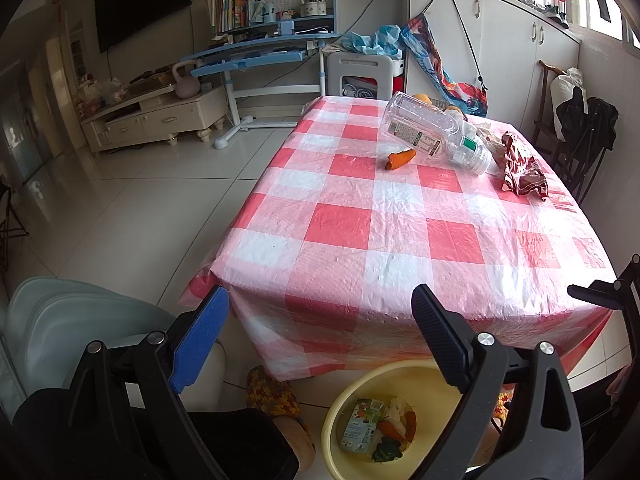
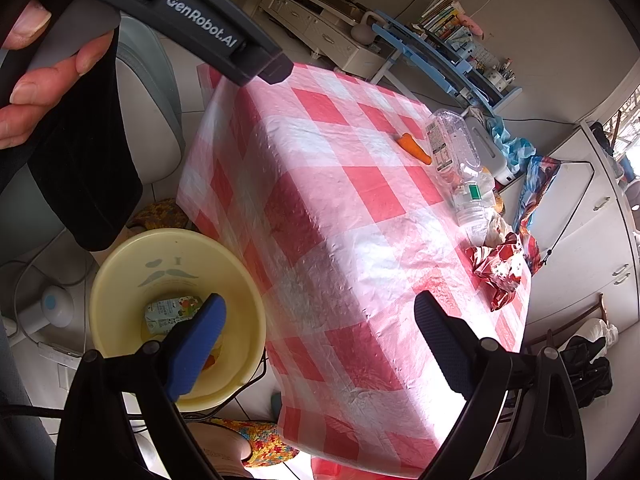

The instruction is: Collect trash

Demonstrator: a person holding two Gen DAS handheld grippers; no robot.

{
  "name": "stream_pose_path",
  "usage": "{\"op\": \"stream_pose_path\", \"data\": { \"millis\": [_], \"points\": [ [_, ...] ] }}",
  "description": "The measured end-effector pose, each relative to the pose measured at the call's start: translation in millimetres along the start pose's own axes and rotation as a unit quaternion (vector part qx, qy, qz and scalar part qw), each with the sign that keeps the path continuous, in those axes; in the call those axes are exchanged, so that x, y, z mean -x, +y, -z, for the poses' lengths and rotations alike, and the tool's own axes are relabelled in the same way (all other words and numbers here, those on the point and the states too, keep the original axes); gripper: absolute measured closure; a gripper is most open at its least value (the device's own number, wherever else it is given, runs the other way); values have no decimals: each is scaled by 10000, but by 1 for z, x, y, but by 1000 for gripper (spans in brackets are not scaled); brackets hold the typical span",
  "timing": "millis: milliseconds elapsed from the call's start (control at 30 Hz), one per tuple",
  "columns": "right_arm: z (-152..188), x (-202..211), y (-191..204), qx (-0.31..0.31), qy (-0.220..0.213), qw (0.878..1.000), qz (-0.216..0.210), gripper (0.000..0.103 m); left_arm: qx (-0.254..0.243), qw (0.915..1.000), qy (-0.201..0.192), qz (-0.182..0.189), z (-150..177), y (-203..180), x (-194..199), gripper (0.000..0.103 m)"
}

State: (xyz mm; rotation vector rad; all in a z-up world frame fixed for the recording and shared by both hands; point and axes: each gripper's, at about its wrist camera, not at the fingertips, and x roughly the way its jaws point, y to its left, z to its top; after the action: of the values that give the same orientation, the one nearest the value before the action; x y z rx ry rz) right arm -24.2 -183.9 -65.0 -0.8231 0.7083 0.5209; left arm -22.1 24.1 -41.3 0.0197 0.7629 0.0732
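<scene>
A clear plastic bottle (image 1: 436,132) lies tilted on the far side of the red-checked table (image 1: 380,232), next to an orange carrot piece (image 1: 400,159) and a crumpled red wrapper (image 1: 522,170). A yellow basin (image 1: 360,404) on the floor below the table's near edge holds a juice carton (image 1: 360,424) and vegetable scraps. My left gripper (image 1: 320,332) is open and empty above the basin. My right gripper (image 2: 320,336) is open and empty over the basin (image 2: 132,264) and table corner. The bottle (image 2: 456,156), carrot (image 2: 416,148) and wrapper (image 2: 500,272) show there too.
A grey-green chair (image 1: 68,320) stands left of the basin. Feet in colourful slippers (image 2: 260,440) are by the table. A blue desk (image 1: 260,52), TV cabinet (image 1: 160,112) and white cupboards (image 1: 500,48) line the far walls. A dark chair (image 1: 580,132) stands at the table's right.
</scene>
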Motion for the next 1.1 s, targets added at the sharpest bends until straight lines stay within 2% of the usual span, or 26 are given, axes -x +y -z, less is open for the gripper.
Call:
{"op": "stream_pose_path", "data": {
  "millis": [400, 933, 1100],
  "points": [
    [-2, 3, -4, -99, -99, 9999, 26, 12, -2, 10000, 7, -1, -1, 0, 0, 14],
    [-7, 13, -24, -679, -434, 9967, 2, 12, -11, 10000, 20, 2, 1, -1, -2, 13],
    [-8, 14, -36, -879, -457, 9951, 54, 12, 2, 9999, 63, 110, 2, -4, -1, 12]
  ]
}}
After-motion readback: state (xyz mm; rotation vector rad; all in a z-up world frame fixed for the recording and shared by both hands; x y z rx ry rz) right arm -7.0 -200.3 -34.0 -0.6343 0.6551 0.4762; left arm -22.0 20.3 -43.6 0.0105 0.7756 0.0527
